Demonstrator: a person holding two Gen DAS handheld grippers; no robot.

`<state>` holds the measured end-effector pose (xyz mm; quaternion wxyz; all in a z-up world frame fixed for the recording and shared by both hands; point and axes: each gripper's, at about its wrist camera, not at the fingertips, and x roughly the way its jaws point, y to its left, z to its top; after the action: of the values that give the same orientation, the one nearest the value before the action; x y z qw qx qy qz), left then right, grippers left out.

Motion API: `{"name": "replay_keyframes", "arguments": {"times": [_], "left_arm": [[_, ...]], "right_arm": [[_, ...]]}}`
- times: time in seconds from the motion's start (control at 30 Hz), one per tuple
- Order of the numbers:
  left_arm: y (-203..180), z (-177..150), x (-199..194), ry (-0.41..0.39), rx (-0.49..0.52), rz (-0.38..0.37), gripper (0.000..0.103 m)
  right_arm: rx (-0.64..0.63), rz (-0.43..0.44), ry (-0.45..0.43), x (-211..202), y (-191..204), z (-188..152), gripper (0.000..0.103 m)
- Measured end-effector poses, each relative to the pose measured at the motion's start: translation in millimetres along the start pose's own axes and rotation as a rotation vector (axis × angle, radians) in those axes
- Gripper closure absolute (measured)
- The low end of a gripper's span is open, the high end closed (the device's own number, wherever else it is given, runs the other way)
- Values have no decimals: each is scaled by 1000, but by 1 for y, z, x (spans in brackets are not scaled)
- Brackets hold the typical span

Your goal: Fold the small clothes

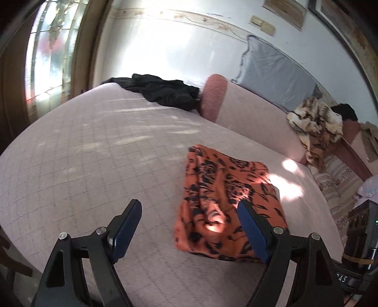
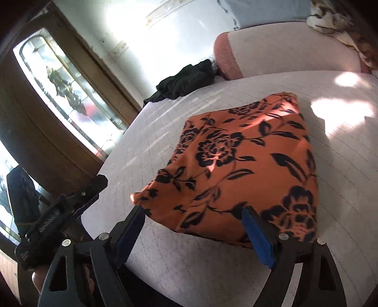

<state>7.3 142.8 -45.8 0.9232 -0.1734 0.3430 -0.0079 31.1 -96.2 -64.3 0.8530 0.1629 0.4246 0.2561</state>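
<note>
Pink quilted bed (image 1: 94, 153), folded orange garment (image 2: 248, 165) near its front edge.

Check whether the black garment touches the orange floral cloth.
Apart: the left wrist view shows bare bedcover between the black garment and the orange floral cloth.

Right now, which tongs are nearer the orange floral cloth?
Right. The right tongs sit open at the orange floral cloth's near edge; the left tongs hang open beside its left edge.

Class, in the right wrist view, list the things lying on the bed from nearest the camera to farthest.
Orange floral cloth → black garment → pink bolster → brown patterned blanket.
</note>
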Motion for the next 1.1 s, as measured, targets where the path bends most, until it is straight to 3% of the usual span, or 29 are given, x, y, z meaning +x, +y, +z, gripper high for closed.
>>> {"name": "replay_keyframes", "arguments": {"times": [0.07,0.13,0.2,0.3,0.37,0.47,0.63,0.7,0.77,0.8,0.83,0.87,0.9,0.93,1.07,1.1], "left_arm": [[-16,-2,26,86,22,-6,25],[-10,-9,66,219,16,36,84],[17,-21,97,315,-57,53,80],[27,-15,87,296,-111,12,80],[15,-9,73,267,-48,52,80],[2,2,48,183,6,123,72],[-50,19,36,69,182,82,43],[-67,21,55,58,279,107,40],[-65,21,88,92,305,205,40],[-55,18,111,160,289,268,41],[-41,13,127,235,243,279,43],[-28,10,129,238,183,228,43],[-22,10,126,219,160,210,42],[-21,10,124,213,170,209,42],[-16,10,124,204,175,178,42],[-13,10,125,206,160,164,42]], "right_arm": [[53,-2,-7,-14,-22,-4,16],[99,6,-14,-23,-38,-8,16],[120,17,-22,-33,-51,-10,16],[146,44,-34,-43,-65,-12,16],[184,74,-34,-47,-79,-12,16],[245,120,-32,-50,-97,-9,16],[391,191,4,-41,-140,6,16],[450,243,49,-26,-153,12,16],[502,270,88,-8,-162,17,16],[527,282,107,3,-165,19,16],[555,298,142,16,-167,20,17],[571,293,178,29,-167,21,20],[540,274,198,36,-160,25,37],[470,234,217,40,-149,29,64],[209,44,171,21,-105,40,70],[190,9,198,28,-106,36,70]]}}
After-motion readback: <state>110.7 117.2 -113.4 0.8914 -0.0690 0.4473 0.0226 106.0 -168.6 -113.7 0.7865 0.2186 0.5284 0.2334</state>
